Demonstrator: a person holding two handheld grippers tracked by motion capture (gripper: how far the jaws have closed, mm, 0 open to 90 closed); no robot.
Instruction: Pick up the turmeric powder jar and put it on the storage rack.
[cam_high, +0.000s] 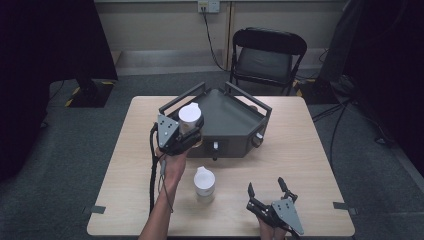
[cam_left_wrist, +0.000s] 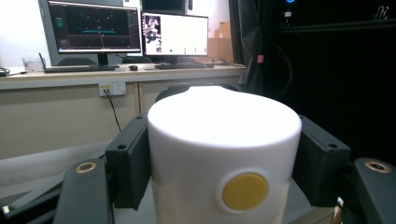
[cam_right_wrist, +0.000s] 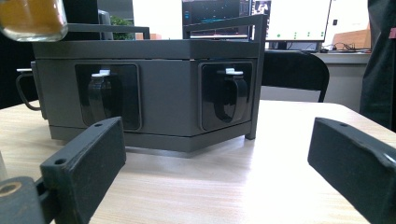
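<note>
My left gripper (cam_high: 189, 132) is shut on a jar with a white lid (cam_high: 190, 116), held off the table at the left front corner of the grey box (cam_high: 227, 122). In the left gripper view both pads clamp the white lid (cam_left_wrist: 224, 135), which bears a yellow dot. The glass bottom of this jar (cam_right_wrist: 32, 18), with orange contents, hangs at the top left of the right gripper view. A second white-lidded jar (cam_high: 204, 182) stands on the table in front of the box. My right gripper (cam_high: 270, 189) rests near the front edge, jaws open with nothing between them (cam_right_wrist: 215, 163), facing the box (cam_right_wrist: 154, 88).
The wooden table (cam_high: 310, 165) holds the grey box, which has raised rails on top and latches (cam_right_wrist: 226, 95) on its front faces. A black folding chair (cam_high: 267, 55) stands behind the table. Cables run across the floor at the right.
</note>
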